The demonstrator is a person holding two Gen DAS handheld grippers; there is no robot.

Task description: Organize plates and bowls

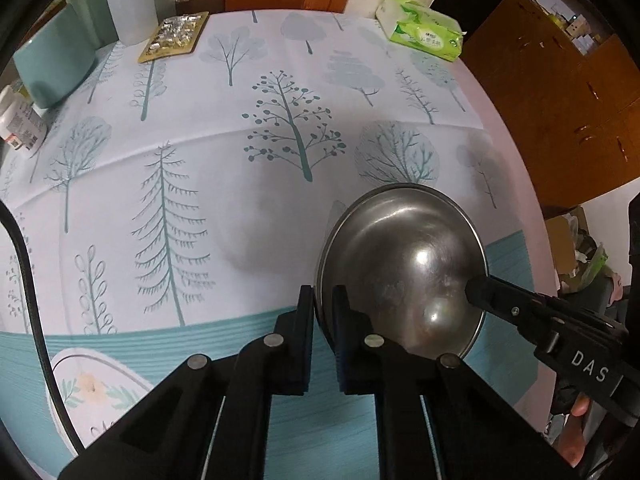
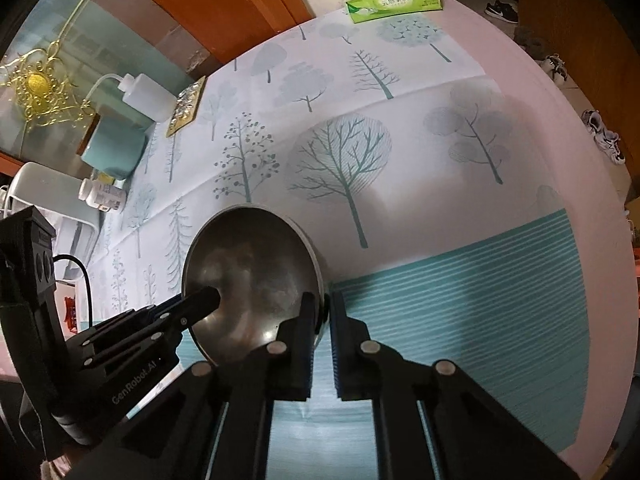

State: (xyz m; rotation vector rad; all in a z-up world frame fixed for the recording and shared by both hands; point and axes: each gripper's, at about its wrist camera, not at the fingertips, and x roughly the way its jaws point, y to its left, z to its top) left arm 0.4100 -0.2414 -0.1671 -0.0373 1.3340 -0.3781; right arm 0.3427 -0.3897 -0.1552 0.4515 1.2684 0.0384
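Left wrist: left gripper (image 1: 323, 300) clamps bowl (image 1: 404, 264) rim; right gripper (image 2: 325, 308) pinches the opposite rim. Bowl hangs between them, tilted, above tablecloth (image 1: 240, 140). Floral plate (image 1: 92, 392) near-left. Advise matched grip, level carry.

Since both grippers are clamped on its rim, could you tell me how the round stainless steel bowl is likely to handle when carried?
The round stainless steel bowl looks thin-walled, so probably light and rigid. Its polished, glare-catching surface suggests it could slip in the narrow rim pinches of the left gripper and right gripper. Set down, its curved underside might rock.
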